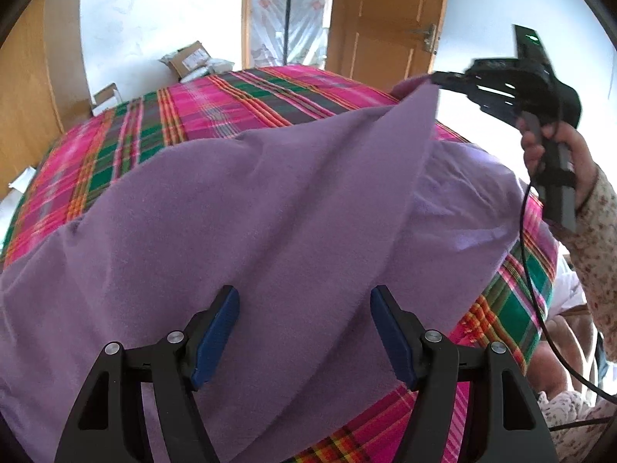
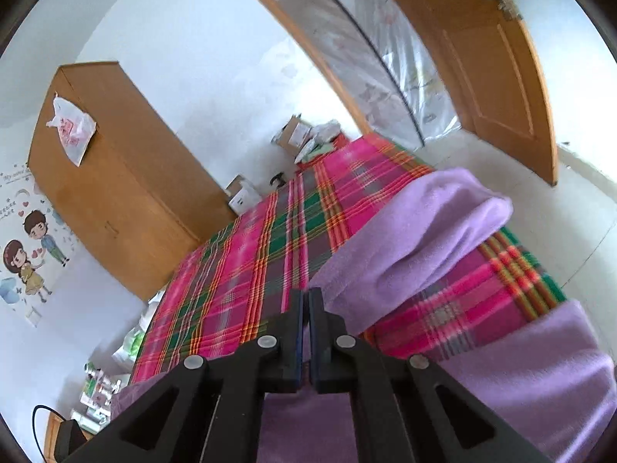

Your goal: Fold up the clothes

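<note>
the right hand-held gripper [image 1: 437, 79] is pinched closed on an edge of the purple garment [image 1: 250, 212], lifting it into a peak above the plaid-covered bed [image 1: 239, 100], while the left hand-held gripper [image 1: 304, 328] hangs with its jaws spread wide over the cloth, gripping nothing. the garment looks like soft, light fleece, limp and likely to sag, so it is best taken at corners or hems.

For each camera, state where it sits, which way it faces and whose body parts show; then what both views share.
Left wrist: sits behind the open left gripper, looking over the purple cloth; the right hand and right gripper, lifting a cloth corner, show.
Right wrist: sits behind the right gripper, tilted, facing the wardrobe; no hand shows.
Shared: purple cloth, plaid bedspread, door.
</note>
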Available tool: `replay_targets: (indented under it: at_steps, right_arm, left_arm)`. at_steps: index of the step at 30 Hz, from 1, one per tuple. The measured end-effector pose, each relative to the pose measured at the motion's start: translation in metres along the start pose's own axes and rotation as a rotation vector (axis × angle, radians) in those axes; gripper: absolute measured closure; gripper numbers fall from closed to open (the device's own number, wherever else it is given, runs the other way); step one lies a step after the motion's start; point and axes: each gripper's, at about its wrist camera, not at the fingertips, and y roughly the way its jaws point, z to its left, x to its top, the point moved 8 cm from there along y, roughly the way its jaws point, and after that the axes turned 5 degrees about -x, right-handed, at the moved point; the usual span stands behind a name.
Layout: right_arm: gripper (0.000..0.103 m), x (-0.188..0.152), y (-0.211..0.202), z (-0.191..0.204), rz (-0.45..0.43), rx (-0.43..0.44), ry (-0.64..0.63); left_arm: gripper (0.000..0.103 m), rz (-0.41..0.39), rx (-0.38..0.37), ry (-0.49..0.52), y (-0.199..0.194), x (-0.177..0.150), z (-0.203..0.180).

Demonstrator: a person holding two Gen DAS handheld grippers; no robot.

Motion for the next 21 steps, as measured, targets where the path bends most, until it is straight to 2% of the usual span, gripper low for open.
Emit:
replay_targets:
  at_steps: [6, 8, 15, 17, 19, 21]
  right_arm:
    - [0.1, -0.011, -0.003, -0.014, 0.019, -0.039, 0.014]
    - [0.1, -0.015, -0.001, -0.016, 0.023, -0.047, 0.011]
    - [0.1, -0.022, 0.008, -0.017, 0.029, -0.059, -0.013]
    - [0.1, -0.022, 0.008, -0.017, 0.028, -0.051, -0.01]
    - [0.1, -0.021, 0.008, -0.017, 0.025, -0.04, -0.004]
    - [0.1, -0.02, 0.007, -0.017, 0.019, -0.028, 0.001]
  left_arm:
    - [0.031, -0.005, 0.029, 0.043, 0.0, 0.001, -0.002]
    - [0.035, -0.003, 0.027, 0.07, 0.002, 0.001, -0.006]
    - [0.036, 0.009, 0.013, 0.163, 0.013, 0.003, -0.02]
    - [0.046, 0.013, 0.021, 0.151, 0.015, 0.006, -0.018]
    - [0.048, 0.016, 0.019, 0.151, 0.018, 0.007, -0.02]
    - [0.061, 0.012, 0.019, 0.154, 0.017, 0.007, -0.02]
